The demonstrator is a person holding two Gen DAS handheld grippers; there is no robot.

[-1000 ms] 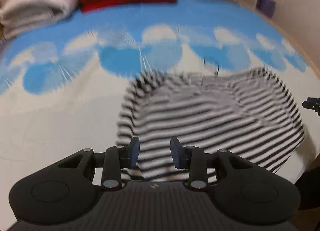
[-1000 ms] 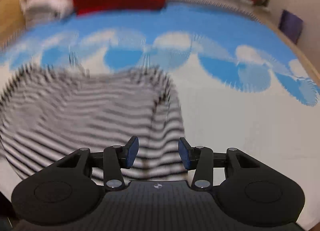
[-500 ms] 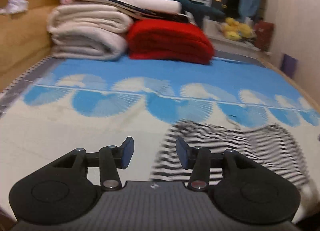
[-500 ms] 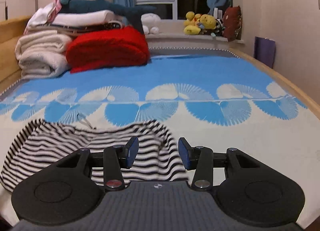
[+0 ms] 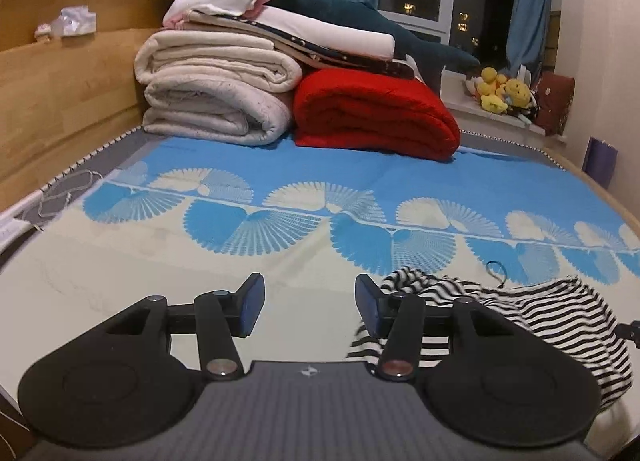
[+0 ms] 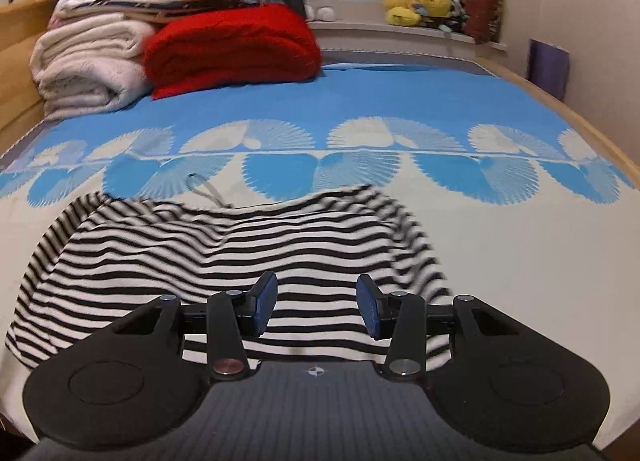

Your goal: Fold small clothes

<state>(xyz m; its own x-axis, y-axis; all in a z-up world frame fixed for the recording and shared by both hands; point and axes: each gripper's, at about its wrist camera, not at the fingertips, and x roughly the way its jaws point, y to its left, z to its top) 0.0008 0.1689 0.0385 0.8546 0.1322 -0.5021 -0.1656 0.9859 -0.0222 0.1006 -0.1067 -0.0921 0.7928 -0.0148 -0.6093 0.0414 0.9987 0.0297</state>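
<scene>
striped shirt [image 6: 224,261] is laid on the bedspread [image 5: 280,281], cream part, near edge, just short of the blue fan band. left gripper [image 5: 310,309]: jaws are opening, nothing is seen between them; shirt is off to its right, partly hidden behind the right finger. right gripper [image 6: 316,311]: jaws are held apart above the shirt's near hem, no cloth pinched. a red blanket [image 5: 376,113] and white blankets [image 5: 216,93] are stacked at the far end.
</scene>
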